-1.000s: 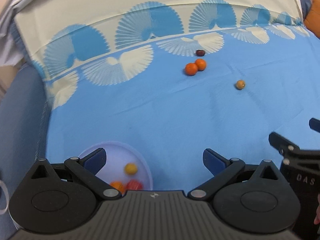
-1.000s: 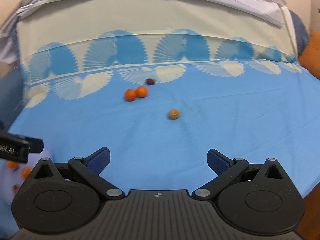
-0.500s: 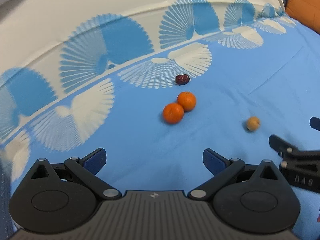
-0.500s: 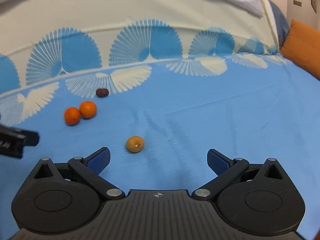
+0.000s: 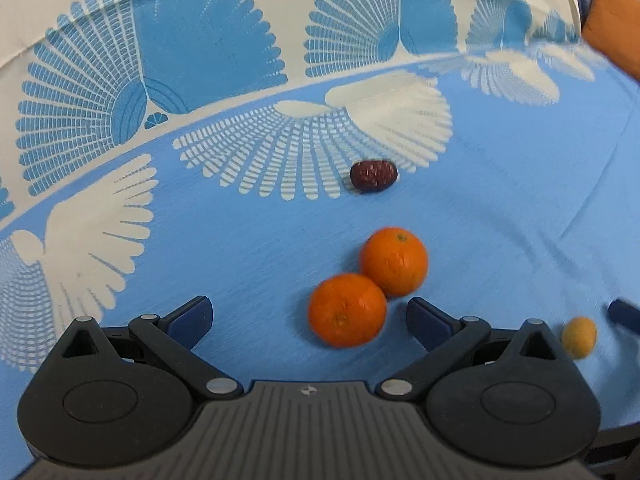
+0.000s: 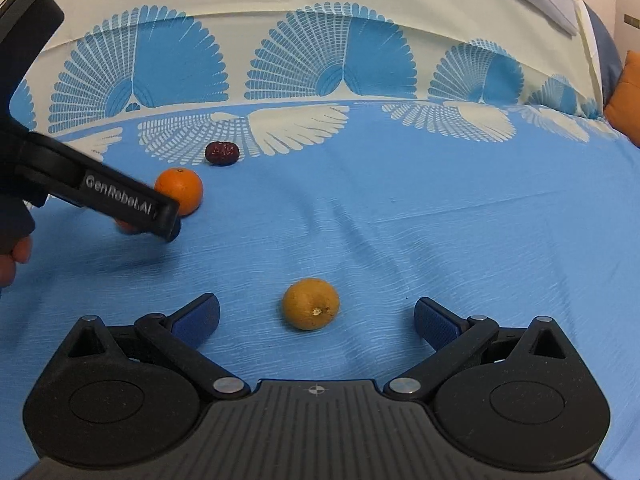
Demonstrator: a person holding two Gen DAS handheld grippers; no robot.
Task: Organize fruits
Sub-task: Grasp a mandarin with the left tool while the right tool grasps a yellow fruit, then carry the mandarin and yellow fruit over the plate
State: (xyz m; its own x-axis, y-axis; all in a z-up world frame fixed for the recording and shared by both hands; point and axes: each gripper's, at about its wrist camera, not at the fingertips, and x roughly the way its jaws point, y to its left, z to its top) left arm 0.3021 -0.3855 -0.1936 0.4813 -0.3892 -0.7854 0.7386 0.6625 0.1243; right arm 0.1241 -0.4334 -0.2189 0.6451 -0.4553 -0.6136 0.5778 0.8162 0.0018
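Two orange mandarins lie touching on the blue cloth: the nearer mandarin (image 5: 347, 310) sits between the open fingers of my left gripper (image 5: 308, 318), the farther mandarin (image 5: 394, 261) just beyond. A dark red date (image 5: 373, 175) lies farther back. In the right wrist view a small yellow-orange fruit (image 6: 311, 303) rests between the open fingers of my right gripper (image 6: 316, 320). The same small fruit (image 5: 579, 336) shows at the left view's right edge. The left gripper's finger (image 6: 120, 204) hides most of the nearer mandarin there; the farther mandarin (image 6: 182, 190) and the date (image 6: 222, 153) remain visible.
The blue cloth (image 6: 440, 220) has a cream border with fan patterns (image 6: 332, 60) at the back. An orange cushion (image 6: 624, 92) sits at the far right. A person's hand (image 6: 12, 258) holds the left gripper at the left edge.
Both grippers moved forward toward the fruits. The mandarins came in between the left gripper's fingers and the small yellow fruit between the right's. The white bowl left the view.
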